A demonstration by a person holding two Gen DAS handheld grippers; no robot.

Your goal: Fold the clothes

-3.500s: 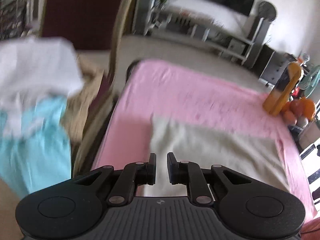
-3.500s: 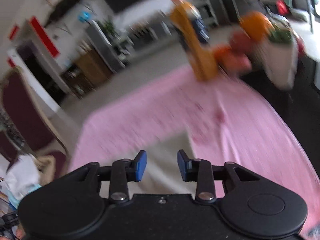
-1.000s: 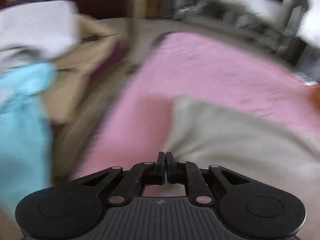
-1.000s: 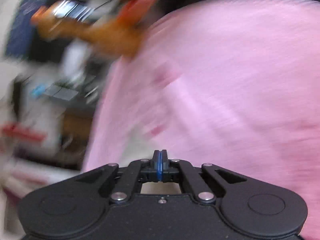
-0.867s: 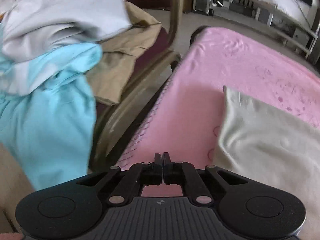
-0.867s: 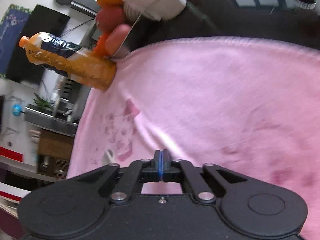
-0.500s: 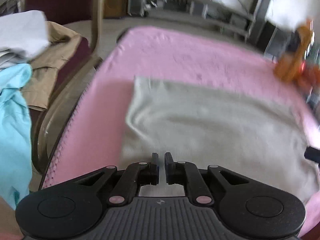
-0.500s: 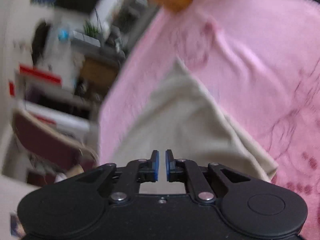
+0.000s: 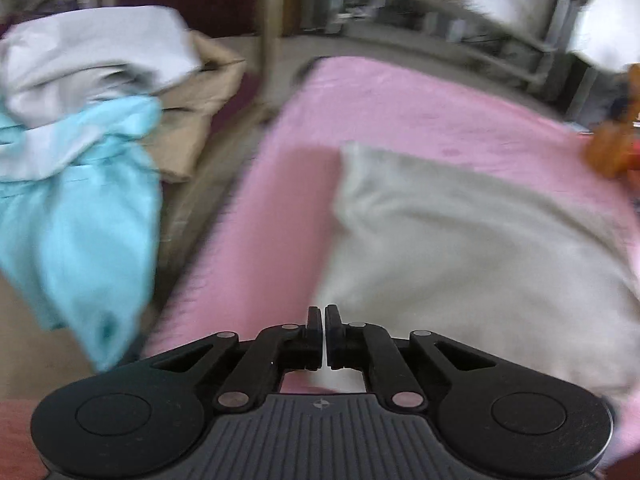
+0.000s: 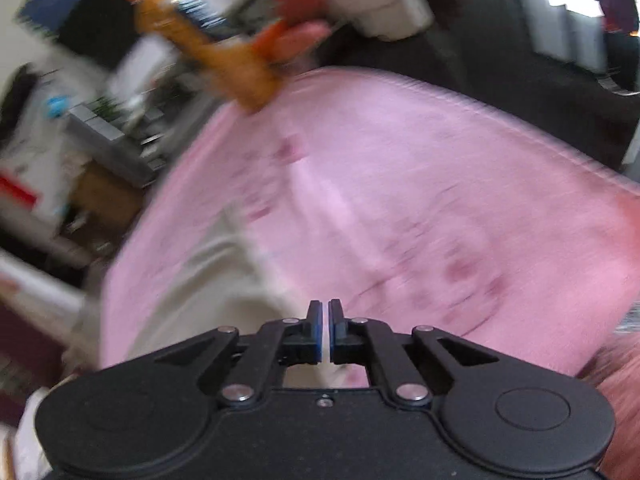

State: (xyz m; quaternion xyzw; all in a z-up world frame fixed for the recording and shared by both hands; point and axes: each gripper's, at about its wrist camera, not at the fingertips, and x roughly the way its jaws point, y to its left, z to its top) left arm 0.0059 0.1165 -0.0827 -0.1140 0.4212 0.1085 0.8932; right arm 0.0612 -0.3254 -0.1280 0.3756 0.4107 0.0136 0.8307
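A: Since half a second ago, what has shifted in the left wrist view?

B: Sideways, toward the left edge of the pink blanket [image 9: 400,112]. The beige garment [image 9: 480,260] now lies right of centre, flat on it. The left gripper [image 9: 323,330] hangs at that cloth's near left corner, jaws closing to a slit, nothing between them. Off the left edge, a chair holds a turquoise garment [image 9: 80,232], a grey one [image 9: 92,48] and a tan one [image 9: 196,112].

A: And the right wrist view?

B: Blurred. The right gripper [image 10: 324,330] is nearly closed, empty, over the beige garment's [image 10: 208,292] right edge. An orange bottle [image 10: 212,48] stands past the blanket's [image 10: 440,184] far edge.
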